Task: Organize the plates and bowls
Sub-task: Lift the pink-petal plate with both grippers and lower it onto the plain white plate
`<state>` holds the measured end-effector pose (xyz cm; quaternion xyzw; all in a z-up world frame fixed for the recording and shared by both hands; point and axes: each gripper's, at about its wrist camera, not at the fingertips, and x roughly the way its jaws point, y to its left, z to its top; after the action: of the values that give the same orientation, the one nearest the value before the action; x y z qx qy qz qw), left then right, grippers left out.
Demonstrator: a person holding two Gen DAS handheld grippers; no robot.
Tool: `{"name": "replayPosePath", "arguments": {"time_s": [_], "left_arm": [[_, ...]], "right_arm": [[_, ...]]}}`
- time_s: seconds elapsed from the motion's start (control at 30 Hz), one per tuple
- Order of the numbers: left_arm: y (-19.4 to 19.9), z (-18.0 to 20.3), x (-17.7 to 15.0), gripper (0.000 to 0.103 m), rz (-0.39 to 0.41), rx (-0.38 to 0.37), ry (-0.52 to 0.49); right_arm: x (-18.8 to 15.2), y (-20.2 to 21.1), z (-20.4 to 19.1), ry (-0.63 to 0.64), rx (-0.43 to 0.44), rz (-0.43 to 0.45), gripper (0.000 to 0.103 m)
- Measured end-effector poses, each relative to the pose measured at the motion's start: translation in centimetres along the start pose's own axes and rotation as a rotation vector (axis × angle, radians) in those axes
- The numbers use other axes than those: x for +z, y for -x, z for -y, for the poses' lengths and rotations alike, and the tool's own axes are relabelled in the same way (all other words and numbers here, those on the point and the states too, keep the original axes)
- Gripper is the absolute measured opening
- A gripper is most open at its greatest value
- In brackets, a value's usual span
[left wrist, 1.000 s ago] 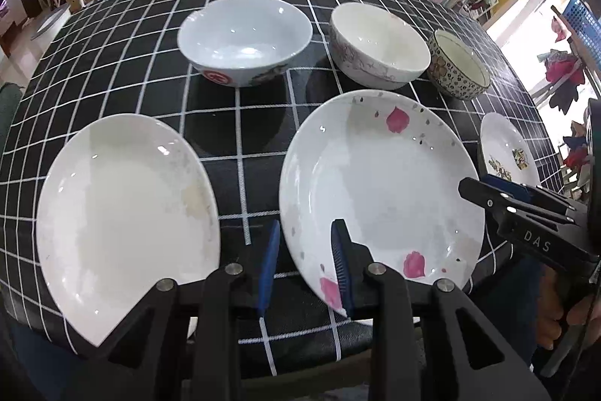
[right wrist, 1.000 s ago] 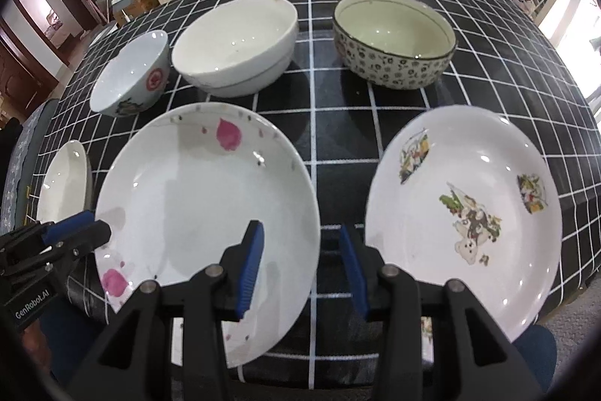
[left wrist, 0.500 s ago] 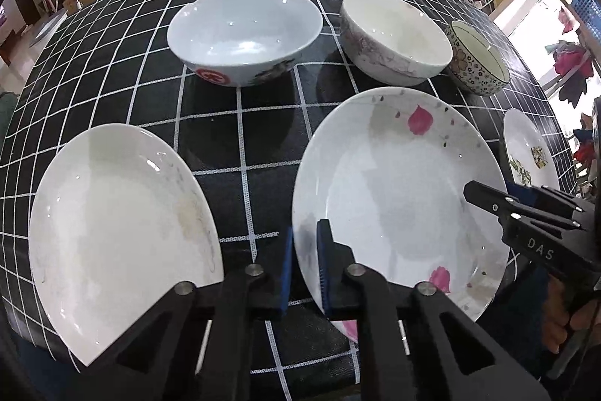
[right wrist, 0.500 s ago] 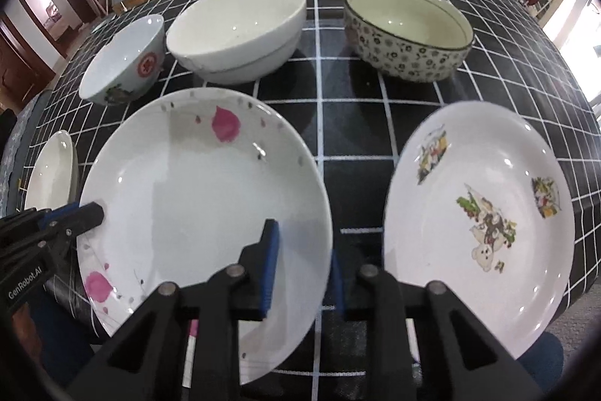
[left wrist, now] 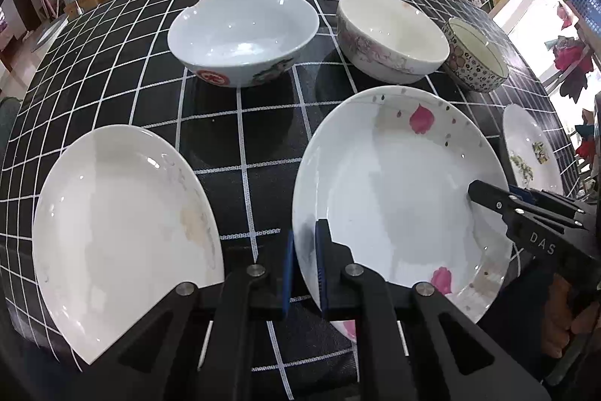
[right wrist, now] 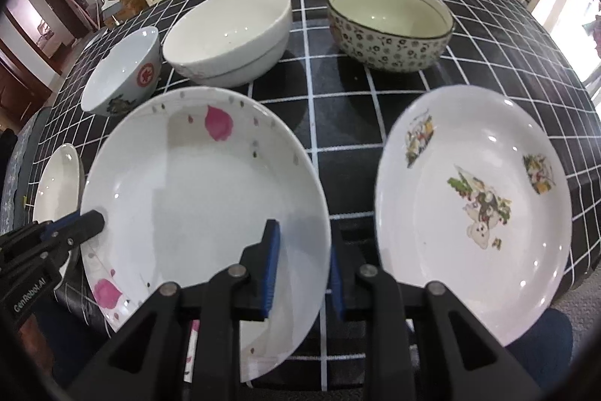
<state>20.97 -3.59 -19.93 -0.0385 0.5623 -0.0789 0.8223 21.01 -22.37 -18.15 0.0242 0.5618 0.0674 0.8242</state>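
Gripping the petal plate (left wrist: 398,190) by opposite rims, the left gripper (left wrist: 303,262) and right gripper (right wrist: 302,265) are clamping it at the table's (left wrist: 240,138) near edge. Both should be rising together, keeping it level, clearing the neighbouring plates.

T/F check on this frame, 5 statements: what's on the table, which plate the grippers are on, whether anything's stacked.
1. Both grippers grip the same plate. True: the left gripper and right gripper each pinch a rim of the pink-petal plate.
2. Three bowls stand behind the plates. True: red-emblem bowl, white bowl, black-patterned bowl.
3. The cartoon plate is stacked on the pink-petal plate. False: it lies apart, on the cloth.
4. The plain white plate holds food. False: it is empty.
5. The tablecloth is plain white. False: black with a white grid.
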Motion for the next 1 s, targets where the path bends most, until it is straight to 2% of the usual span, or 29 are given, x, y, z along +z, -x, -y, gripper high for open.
{"name": "replayPosePath", "arguments": {"time_s": [0.23, 0.43, 0.6, 1.0], "left_arm": [[2.3, -0.5, 0.0, 0.009, 0.047, -0.020, 0.006], [4.3, -1.9, -0.1, 0.009, 0.078, 0.000, 0.024], [6.5, -4.4, -0.6, 0.009, 0.108, 0.025, 0.053], [9.5, -12.2, -3.2, 0.009, 0.134, 0.094, 0.168]], "right_arm": [[0.3, 1.8, -1.2, 0.006, 0.018, 0.027, 0.028], [1.0, 2.9, -3.3, 0.034, 0.041, 0.045, 0.028], [2.2, 2.3, -7.4, 0.072, 0.068, 0.038, 0.028], [2.1, 0.4, -15.0, 0.171, 0.116, -0.006, 0.028]]}}
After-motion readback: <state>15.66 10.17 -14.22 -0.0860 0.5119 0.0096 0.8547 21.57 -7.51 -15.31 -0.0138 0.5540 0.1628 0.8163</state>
